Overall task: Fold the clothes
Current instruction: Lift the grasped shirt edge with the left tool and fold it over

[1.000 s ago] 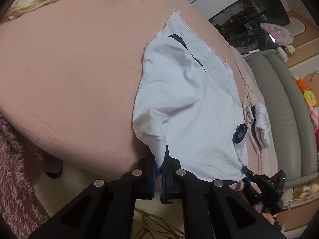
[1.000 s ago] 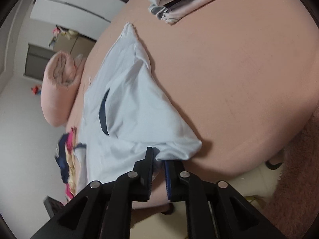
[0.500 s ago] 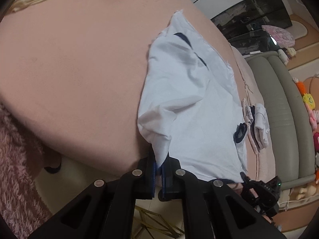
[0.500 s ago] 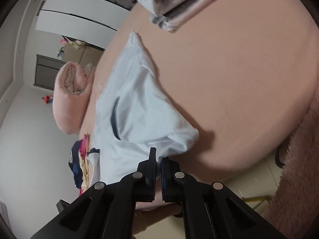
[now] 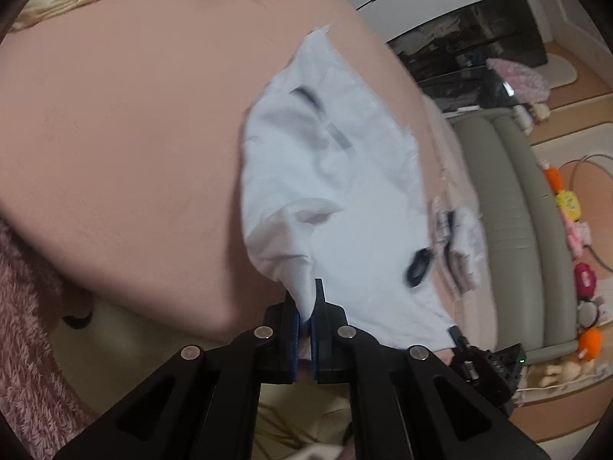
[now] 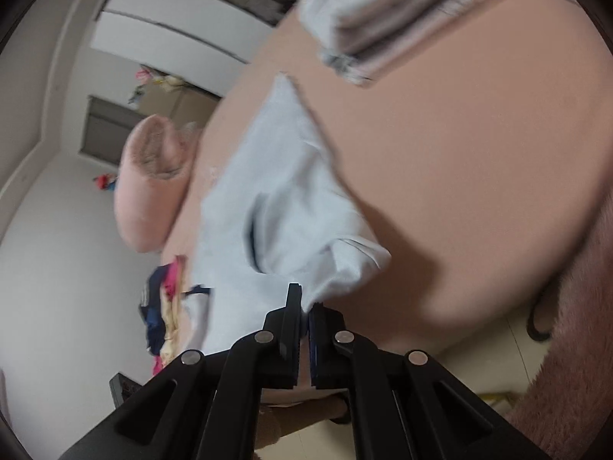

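A pale blue shirt (image 5: 345, 176) with dark trim lies spread on a pink bed (image 5: 126, 122). My left gripper (image 5: 305, 306) is shut on its near corner, which rises off the bed in a peak. In the right wrist view the same shirt (image 6: 283, 199) stretches away over the bed (image 6: 479, 176), and my right gripper (image 6: 304, 308) is shut on its other near corner, lifted too. The right gripper also shows at the lower right of the left wrist view, at the shirt's hem.
Folded clothes (image 6: 383, 11) lie at the far end of the bed, and a small pile (image 5: 456, 245) beside the shirt. Unfolded garments (image 6: 164, 306) heap at the left. A rolled pink quilt (image 6: 153, 180), a grey sofa (image 5: 509, 207) and a pink rug (image 5: 27, 345) surround the bed.
The right gripper closed on the shirt's corner. Both grippers then rose, pulling the two near corners up off the bed.
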